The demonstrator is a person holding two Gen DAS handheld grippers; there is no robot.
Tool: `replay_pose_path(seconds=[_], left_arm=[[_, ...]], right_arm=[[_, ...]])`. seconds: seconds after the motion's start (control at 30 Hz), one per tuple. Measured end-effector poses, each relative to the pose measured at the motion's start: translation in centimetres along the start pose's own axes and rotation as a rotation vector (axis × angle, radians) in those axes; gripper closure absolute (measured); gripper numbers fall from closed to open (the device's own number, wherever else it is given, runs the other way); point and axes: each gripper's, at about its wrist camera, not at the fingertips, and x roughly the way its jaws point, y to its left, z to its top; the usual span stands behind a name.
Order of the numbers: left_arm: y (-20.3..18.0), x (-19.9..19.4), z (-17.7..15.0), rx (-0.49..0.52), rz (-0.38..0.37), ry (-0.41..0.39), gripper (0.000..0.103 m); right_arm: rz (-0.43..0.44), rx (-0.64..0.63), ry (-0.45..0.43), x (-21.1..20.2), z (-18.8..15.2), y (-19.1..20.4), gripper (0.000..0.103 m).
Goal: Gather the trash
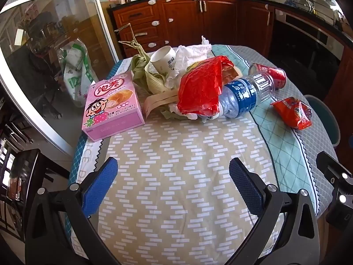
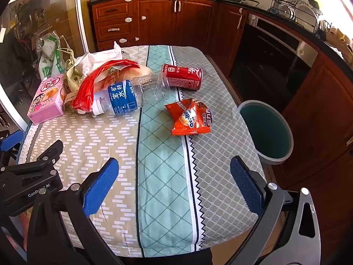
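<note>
Trash lies at the far end of the table: a pink snack box, corn husks, a paper cup, white tissue, a red plastic bag, a clear water bottle, a red can and an orange snack packet. My left gripper is open and empty above the near table. My right gripper is open and empty above the near table. A grey bin stands right of the table.
The table wears a patterned cloth. Wooden kitchen cabinets and an oven stand behind and to the right. A glass door and a plastic bag are at the left. A dark chair stands near left.
</note>
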Motion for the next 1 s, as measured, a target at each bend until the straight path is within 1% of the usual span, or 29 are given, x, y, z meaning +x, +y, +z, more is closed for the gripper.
replay_pose_path(seconds=[0.23,0.53,1.0], left_arm=[[0.22,-0.09,-0.08,-0.007,0.000,-0.011,0.002],[-0.30,-0.54,0.44,-0.011,-0.015,-0.006,0.002],[0.19,-0.77,0.62,-0.018,-0.024,-0.010,0.002]], right_arm=[[-0.004,-0.010,-0.012,-0.24,0.13,0.03,0.006],[-0.011,-0.016,-0.011,-0.45,0.34,0.04,0.006],[-0.012,-0.017,-0.012,-0.31,0.35,0.08,0.006]])
